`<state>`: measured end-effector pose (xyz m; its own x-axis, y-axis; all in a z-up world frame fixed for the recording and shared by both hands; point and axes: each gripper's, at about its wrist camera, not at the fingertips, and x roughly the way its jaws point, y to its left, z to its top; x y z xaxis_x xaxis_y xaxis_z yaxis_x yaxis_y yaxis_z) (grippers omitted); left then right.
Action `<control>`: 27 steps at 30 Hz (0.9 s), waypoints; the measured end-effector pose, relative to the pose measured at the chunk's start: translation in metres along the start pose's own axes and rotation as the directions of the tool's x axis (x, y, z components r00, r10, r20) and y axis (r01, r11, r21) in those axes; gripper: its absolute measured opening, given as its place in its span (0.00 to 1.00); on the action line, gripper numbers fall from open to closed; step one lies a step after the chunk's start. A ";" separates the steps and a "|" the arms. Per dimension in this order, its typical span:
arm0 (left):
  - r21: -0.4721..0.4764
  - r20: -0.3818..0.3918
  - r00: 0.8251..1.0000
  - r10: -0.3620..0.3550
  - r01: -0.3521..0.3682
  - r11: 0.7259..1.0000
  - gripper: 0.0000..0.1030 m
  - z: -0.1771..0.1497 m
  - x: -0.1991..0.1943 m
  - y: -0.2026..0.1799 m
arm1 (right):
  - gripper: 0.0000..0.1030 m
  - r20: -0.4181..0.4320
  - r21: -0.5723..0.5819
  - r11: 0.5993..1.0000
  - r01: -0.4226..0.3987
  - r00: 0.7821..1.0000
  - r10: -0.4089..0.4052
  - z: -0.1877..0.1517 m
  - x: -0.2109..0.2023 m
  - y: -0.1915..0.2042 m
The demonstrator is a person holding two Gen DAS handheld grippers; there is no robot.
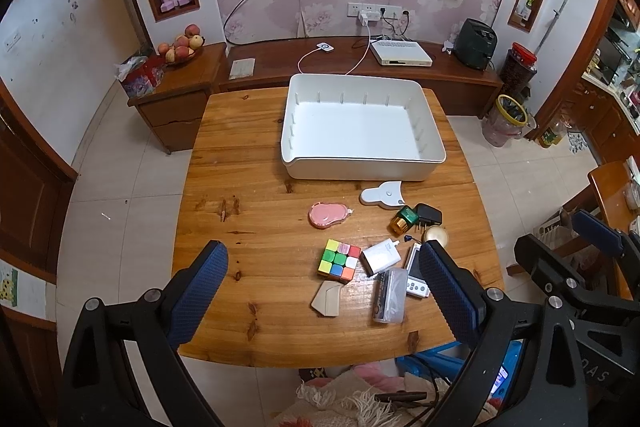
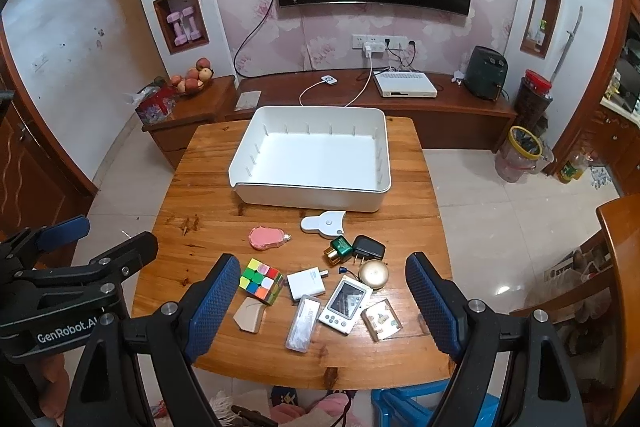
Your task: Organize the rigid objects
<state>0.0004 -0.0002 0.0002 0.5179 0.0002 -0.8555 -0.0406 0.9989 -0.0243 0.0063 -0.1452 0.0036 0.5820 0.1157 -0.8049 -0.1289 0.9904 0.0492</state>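
Both tools hang wide apart and empty above the desk's (image 2: 192,187) near edge: left tool (image 1: 324,267), right tool (image 2: 320,279). Between the right tool's fingers lie a Rubik's cube (image 2: 261,281), white charger (image 2: 306,285) and handheld game (image 2: 346,301). Beyond, the white bin (image 2: 312,197) sits empty.

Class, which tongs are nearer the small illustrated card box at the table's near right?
Right. The right tongs hang over the illustrated card box; the left tongs hang further left, above the multicoloured puzzle cube.
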 end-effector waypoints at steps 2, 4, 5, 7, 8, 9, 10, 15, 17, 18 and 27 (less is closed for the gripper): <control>0.002 0.000 1.000 0.001 -0.001 1.000 0.94 0.000 0.000 0.000 | 0.83 0.003 -0.004 1.000 0.001 1.000 -0.001 0.001 0.000 0.000; 0.000 0.000 1.000 -0.001 0.001 1.000 0.94 0.000 0.000 0.000 | 0.83 0.003 -0.005 1.000 0.003 1.000 -0.003 0.002 0.000 0.001; 0.000 0.000 1.000 -0.001 0.001 1.000 0.94 0.000 0.000 0.000 | 0.83 0.003 -0.004 1.000 0.002 1.000 -0.002 0.001 0.000 0.001; 0.001 0.000 1.000 0.000 0.000 1.000 0.94 0.000 0.000 0.000 | 0.83 0.003 -0.004 1.000 0.002 1.000 -0.002 0.000 0.001 0.001; 0.000 0.000 1.000 0.000 0.000 1.000 0.94 0.000 0.000 0.000 | 0.83 0.001 -0.003 1.000 0.002 1.000 -0.002 0.001 0.001 0.000; 0.000 0.000 1.000 0.000 0.000 1.000 0.94 0.000 0.000 0.000 | 0.83 0.000 -0.002 1.000 0.002 1.000 -0.002 0.001 0.001 0.000; 0.001 0.001 1.000 0.000 0.000 1.000 0.94 0.000 0.000 0.000 | 0.83 0.000 -0.002 1.000 0.002 1.000 -0.002 0.000 0.001 0.000; 0.001 0.000 1.000 -0.001 0.001 1.000 0.94 0.000 0.000 0.000 | 0.83 0.000 -0.002 1.000 0.002 1.000 -0.002 0.000 0.002 0.000; 0.001 0.000 1.000 0.000 0.000 1.000 0.94 0.000 0.000 0.000 | 0.83 0.000 -0.002 1.000 0.002 1.000 -0.002 0.001 0.001 0.000; 0.001 0.001 1.000 0.000 0.000 1.000 0.94 0.000 0.000 0.000 | 0.83 0.000 -0.002 1.000 0.002 1.000 -0.002 0.001 0.001 0.001; 0.002 0.001 1.000 -0.001 0.001 1.000 0.94 -0.006 0.001 -0.006 | 0.83 -0.001 -0.002 1.000 0.003 1.000 -0.003 0.002 0.001 0.001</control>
<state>-0.0045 -0.0069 -0.0035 0.5185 -0.0006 -0.8551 -0.0387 0.9990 -0.0241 0.0083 -0.1436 0.0037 0.5816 0.1129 -0.8056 -0.1292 0.9906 0.0456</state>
